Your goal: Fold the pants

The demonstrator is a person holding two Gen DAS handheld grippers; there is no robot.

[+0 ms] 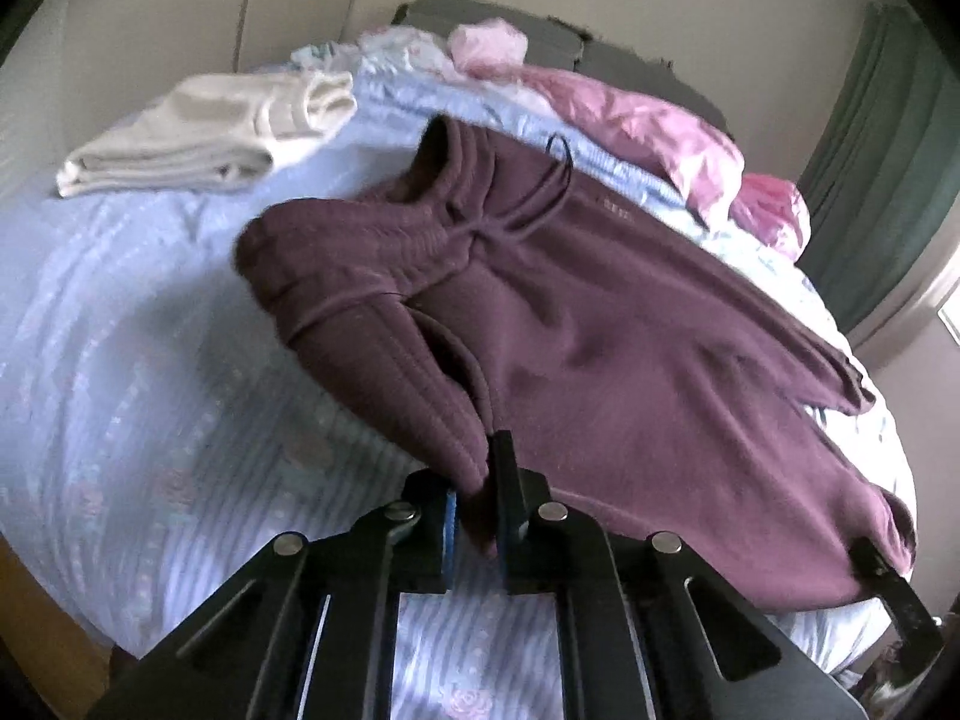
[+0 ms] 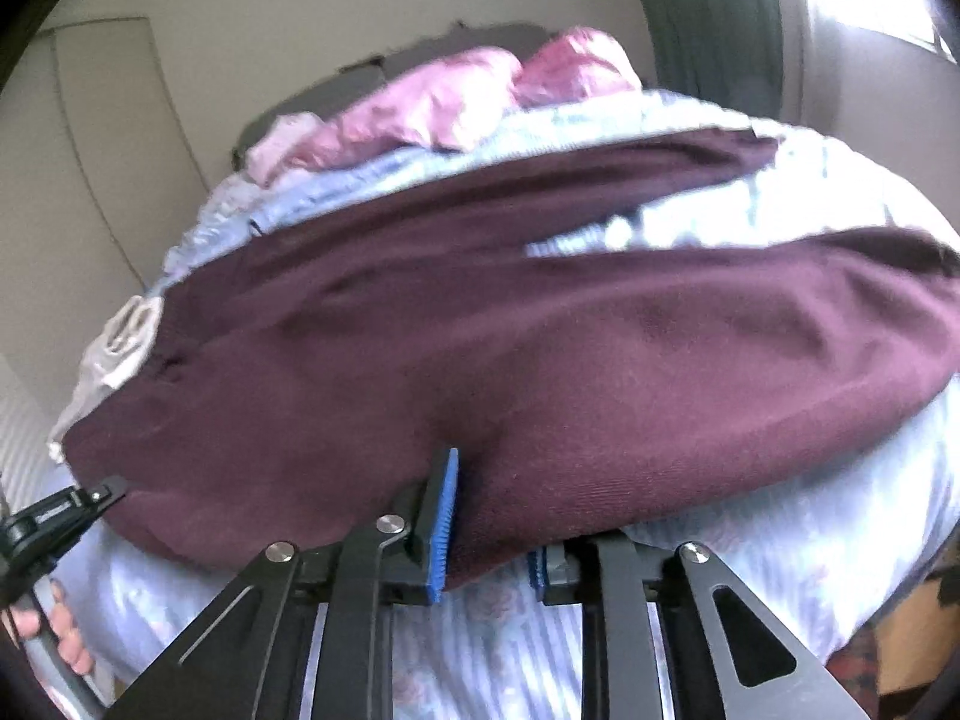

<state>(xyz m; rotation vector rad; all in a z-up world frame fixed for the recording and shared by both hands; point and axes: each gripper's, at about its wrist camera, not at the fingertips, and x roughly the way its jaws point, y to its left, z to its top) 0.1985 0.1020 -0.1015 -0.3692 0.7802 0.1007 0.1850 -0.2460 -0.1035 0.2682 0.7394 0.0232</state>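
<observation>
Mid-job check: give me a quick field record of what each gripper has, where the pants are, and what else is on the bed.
surface: bed with pale blue striped cover
pants: maroon sweatpants, spread across the bed, legs apart at the far end, not yet folded
left gripper: shut on the near waistband corner
right gripper: shut on the near edge of the pants, further along the leg
drawstring: loose on top of the waistband
other items: folded cream garment at the far left; pink bedding by the headboard

hidden: right pad under pants [image 2: 540, 360] | blurred: far leg (motion)
</observation>
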